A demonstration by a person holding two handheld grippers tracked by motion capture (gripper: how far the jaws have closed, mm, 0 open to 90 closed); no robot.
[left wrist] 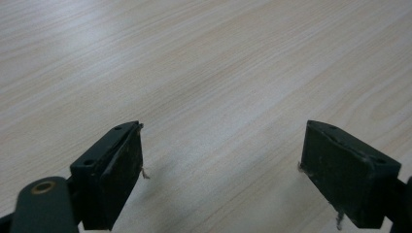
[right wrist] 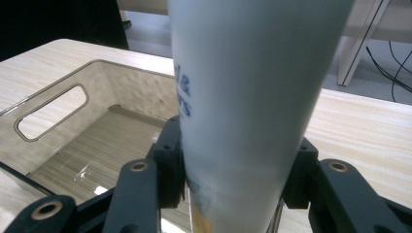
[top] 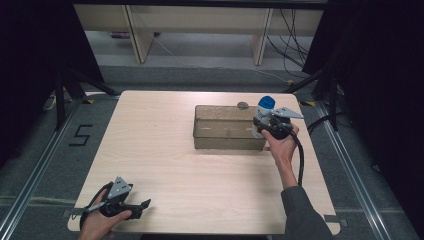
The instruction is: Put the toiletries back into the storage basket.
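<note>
A white bottle (right wrist: 248, 97) with blue lettering and a blue cap (top: 266, 102) stands upright between the jaws of my right gripper (right wrist: 240, 174), which is shut on its lower body. In the high view that gripper (top: 263, 125) hovers at the right end of a clear plastic bin (top: 222, 142) on the table's far right half; the bottle's base sits over the bin's right rim. The bin (right wrist: 58, 111) has a handle slot in its end wall, and its floor looks bare. My left gripper (top: 145, 204) rests near the table's front left edge, open over bare wood (left wrist: 214, 97) with nothing between its jaws (left wrist: 221, 174).
A small round grey thing (top: 243, 105) lies just behind the bin. The wooden table (top: 160, 150) stands on a grey floor; pale furniture legs (top: 261, 40) and cables (top: 292, 35) are beyond it. Black stands flank both sides.
</note>
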